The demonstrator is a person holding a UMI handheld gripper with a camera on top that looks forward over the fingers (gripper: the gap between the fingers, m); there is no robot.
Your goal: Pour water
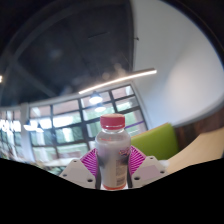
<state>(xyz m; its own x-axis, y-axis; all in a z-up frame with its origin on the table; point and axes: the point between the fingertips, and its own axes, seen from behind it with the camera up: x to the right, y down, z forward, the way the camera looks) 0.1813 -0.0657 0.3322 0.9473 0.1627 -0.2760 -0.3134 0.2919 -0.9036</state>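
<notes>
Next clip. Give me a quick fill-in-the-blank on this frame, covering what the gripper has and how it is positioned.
1. The gripper is shut on a clear plastic ____.
2. The bottle has a cap coloured ____.
3. The bottle stands ____ between the fingers, not tipped over.
4. Beyond the bottle, a long ceiling light is switched ____.

Missing words: bottle; red; upright; on

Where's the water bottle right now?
In the gripper view, the bottle with a red cap stands upright between the gripper fingers, whose pink pads press it at both sides. Behind it are large windows and a green panel.
</notes>
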